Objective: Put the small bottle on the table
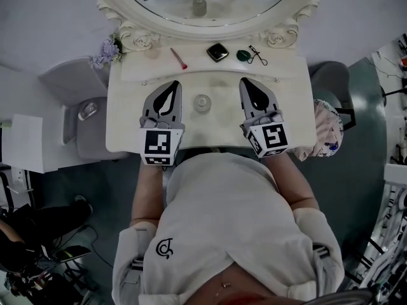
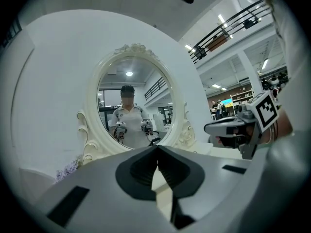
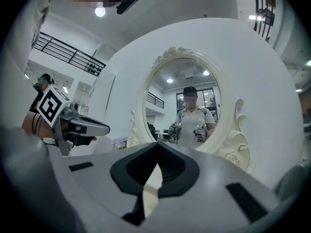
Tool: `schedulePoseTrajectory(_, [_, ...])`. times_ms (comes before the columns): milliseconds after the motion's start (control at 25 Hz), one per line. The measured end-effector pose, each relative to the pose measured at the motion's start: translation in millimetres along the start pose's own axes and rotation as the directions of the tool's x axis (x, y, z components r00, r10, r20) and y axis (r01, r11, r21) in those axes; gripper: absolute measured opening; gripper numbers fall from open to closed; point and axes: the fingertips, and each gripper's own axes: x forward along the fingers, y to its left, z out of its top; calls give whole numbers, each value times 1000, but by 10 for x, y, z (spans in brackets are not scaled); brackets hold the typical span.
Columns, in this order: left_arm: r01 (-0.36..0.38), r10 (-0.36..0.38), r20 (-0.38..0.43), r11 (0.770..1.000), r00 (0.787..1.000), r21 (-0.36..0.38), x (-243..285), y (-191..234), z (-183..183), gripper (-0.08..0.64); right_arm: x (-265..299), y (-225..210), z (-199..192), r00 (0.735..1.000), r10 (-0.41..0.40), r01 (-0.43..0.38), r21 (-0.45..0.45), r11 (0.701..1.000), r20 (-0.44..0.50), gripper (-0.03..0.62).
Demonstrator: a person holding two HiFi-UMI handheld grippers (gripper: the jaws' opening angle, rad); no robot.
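The small clear bottle (image 1: 202, 103) stands upright on the white dressing table (image 1: 127, 132), midway between my two grippers and touching neither. My left gripper (image 1: 174, 84) rests to the bottle's left, shut with nothing between its jaws. To the bottle's right, my right gripper (image 1: 245, 82) is shut and empty too. In the left gripper view the jaws (image 2: 157, 147) meet at the tip, and the right gripper (image 2: 232, 128) shows off to the side. The right gripper view likewise shows its jaws (image 3: 157, 145) closed, with the left gripper (image 3: 81, 127) beside them. Neither gripper view shows the bottle.
An oval mirror (image 1: 203, 19) with a carved frame backs the table. On the shelf before it lie a red brush (image 1: 179, 58), a black compact (image 1: 217, 51), a green round item (image 1: 243, 55) and an eyelash curler (image 1: 258, 54). Purple flowers (image 1: 105, 51) sit at the left corner. A patterned stool (image 1: 327, 129) stands at the right.
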Motion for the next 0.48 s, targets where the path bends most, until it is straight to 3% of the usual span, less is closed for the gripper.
schedulePoseTrajectory(480, [17,-17,-2,1000,1000,-7,68,-21,-41,14,27,1,-54,1000,-3,3,-4,1000,-9,6])
